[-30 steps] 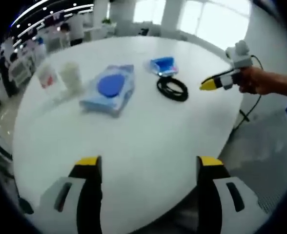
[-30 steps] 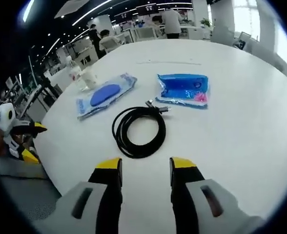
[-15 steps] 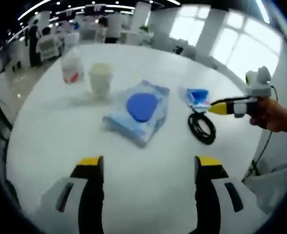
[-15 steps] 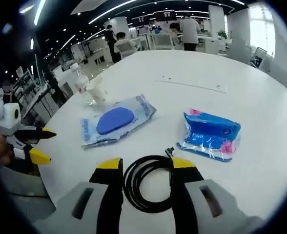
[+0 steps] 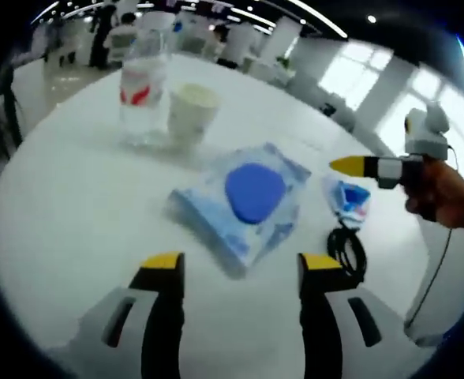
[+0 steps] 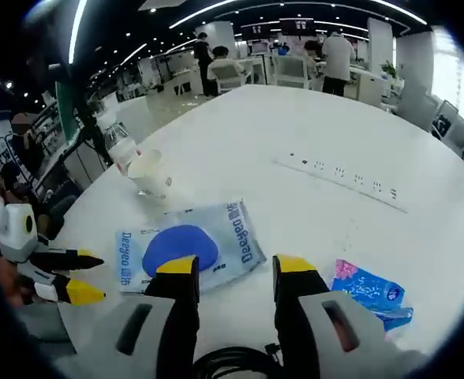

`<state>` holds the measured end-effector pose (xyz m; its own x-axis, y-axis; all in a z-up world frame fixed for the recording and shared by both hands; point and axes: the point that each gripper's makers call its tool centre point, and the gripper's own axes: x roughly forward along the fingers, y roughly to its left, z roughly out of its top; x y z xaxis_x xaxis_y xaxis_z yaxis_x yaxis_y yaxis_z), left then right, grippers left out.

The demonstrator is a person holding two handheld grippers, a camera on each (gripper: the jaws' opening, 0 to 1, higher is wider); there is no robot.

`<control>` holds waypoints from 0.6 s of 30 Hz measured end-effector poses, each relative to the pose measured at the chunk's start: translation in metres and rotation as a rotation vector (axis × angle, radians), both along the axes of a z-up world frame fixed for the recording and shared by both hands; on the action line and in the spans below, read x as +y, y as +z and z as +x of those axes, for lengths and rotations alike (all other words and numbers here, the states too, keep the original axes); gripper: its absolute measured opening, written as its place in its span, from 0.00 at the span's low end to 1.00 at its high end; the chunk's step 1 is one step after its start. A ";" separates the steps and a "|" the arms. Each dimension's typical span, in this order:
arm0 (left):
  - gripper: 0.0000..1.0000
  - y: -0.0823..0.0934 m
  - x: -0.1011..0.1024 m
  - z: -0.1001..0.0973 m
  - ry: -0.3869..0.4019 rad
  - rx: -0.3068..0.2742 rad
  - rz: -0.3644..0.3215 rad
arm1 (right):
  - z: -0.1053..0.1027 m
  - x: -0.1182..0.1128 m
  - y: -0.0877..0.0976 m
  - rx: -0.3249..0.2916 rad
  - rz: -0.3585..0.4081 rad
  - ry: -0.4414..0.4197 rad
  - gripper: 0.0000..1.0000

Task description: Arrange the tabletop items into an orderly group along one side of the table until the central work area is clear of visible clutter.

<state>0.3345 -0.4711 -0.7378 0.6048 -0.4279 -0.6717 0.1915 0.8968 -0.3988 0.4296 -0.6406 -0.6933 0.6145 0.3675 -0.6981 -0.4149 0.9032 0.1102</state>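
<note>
A: Left claw [image 5: 236, 272] first. Jaws spread, nothing between them, hovering above the tabletop [image 5: 58, 213] just short of the wet-wipe pack [image 5: 244, 201].

B: What else, working left to right in the left gripper view?

A: Water bottle [image 5: 141, 87] far left, paper cup [image 5: 191, 114] just beside it. Then the wipe pack in the middle, lying flat, blue lid up. Right of that a small blue pouch [image 5: 349, 201] with a coiled black cable [image 5: 346, 249] near it. Right claw [image 5: 358, 166] at the far right, held level in a hand [image 5: 441, 197], pointing in toward the pouch.

B: State of the right claw?

A: Right gripper view: right claw [image 6: 236, 268] parted, empty. The cable [image 6: 232, 365] sits low in view under the jaws, not pinched. Wipe pack [image 6: 188, 249] ahead, pouch [image 6: 370, 292] to the right, cup [image 6: 153, 175] and bottle [image 6: 120, 146] farther left.

B: Step in hand?

A: Approach, I judge. Items spread across the centre, nothing grouped yet. The left claw looks lined up for the wipe pack; next it needs to drop, straddle the pack's near edge and close before shifting it toward the bottle and cup side.
</note>
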 end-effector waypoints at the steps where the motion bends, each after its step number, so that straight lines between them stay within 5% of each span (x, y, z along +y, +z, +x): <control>1: 0.50 0.000 0.002 0.003 0.022 -0.013 -0.001 | 0.004 -0.001 -0.004 0.010 0.002 0.000 0.36; 7: 0.47 -0.007 -0.001 0.012 0.056 0.005 -0.019 | 0.010 -0.007 -0.033 0.065 -0.015 0.010 0.36; 14: 0.43 -0.017 -0.006 0.014 0.079 0.018 -0.011 | 0.029 0.003 -0.033 -0.013 -0.006 0.056 0.43; 18: 0.21 -0.017 -0.010 0.017 0.086 -0.005 0.014 | 0.031 0.008 -0.044 0.002 -0.002 0.063 0.37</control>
